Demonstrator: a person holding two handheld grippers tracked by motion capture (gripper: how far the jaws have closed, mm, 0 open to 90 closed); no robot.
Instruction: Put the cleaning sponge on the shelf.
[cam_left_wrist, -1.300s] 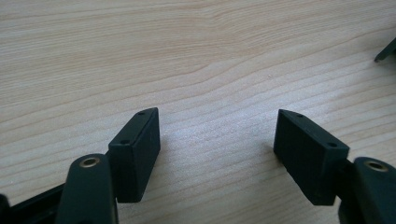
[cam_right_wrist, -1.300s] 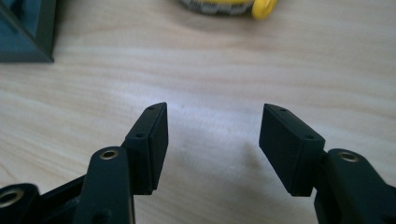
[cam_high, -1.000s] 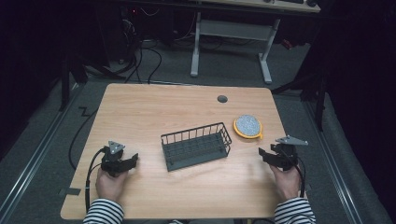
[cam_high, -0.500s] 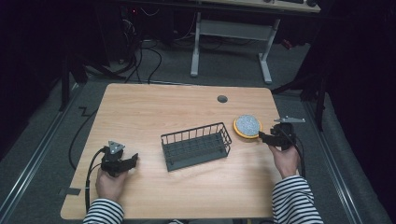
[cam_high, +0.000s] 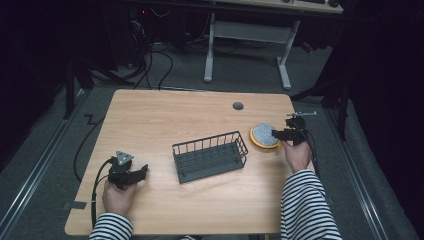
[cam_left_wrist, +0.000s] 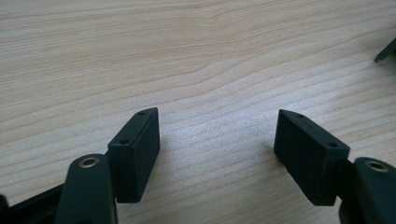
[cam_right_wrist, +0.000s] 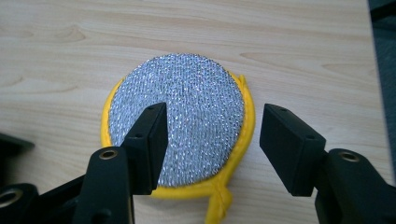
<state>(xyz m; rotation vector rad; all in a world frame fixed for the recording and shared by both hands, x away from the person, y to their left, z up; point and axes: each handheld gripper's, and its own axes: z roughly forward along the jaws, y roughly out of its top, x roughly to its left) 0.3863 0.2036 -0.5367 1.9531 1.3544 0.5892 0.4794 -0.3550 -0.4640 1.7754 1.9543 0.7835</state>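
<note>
Lying flat near the right edge of the tabletop (cam_high: 165, 115), the round scouring pad (cam_high: 263, 135), silver mesh on top with a yellow rim, sat just right of the black wire basket (cam_high: 210, 156). The right gripper (cam_high: 280, 133) hovered at the pad's right side, its jaws spread apart over the pad's near half and pressing on nothing. Well apart, at the front left corner, the left gripper (cam_high: 141, 171) rested in the person's hand, jaws likewise wide apart over bare wood.
</note>
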